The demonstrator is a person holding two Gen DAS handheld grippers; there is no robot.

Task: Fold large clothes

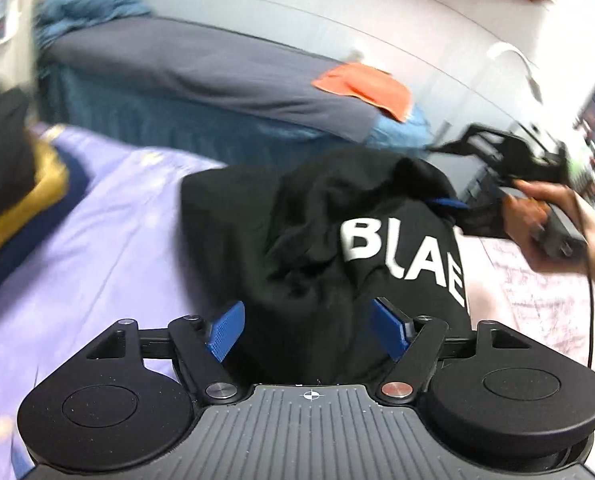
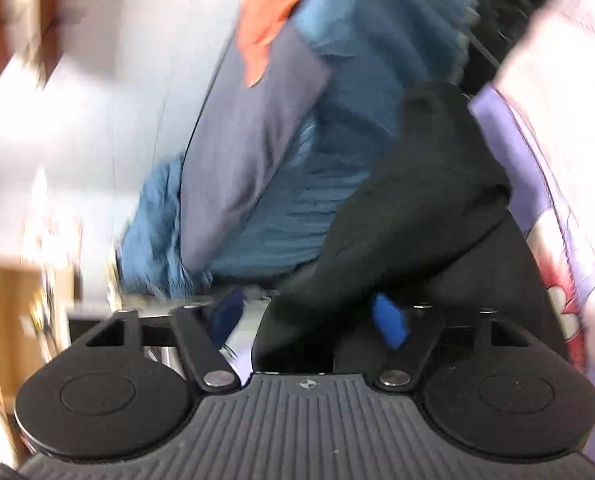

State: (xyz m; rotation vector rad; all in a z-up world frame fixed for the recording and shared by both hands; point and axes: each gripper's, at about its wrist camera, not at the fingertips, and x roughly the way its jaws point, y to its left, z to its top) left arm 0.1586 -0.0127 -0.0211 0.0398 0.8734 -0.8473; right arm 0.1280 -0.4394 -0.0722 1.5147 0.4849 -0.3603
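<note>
Showing lettering (image 1: pixel 401 256) only leftward.

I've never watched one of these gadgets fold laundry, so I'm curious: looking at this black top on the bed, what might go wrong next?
1. The left gripper has its jaws wide apart around the black top, not pinching it, so that end may flop out of shape.
2. The top is bunched, its white lettering creased; folding now could lock wrinkles in.
3. The right gripper has cloth between its jaws, but the blurred picture doesn't show a firm pinch, so it might slip.
</note>
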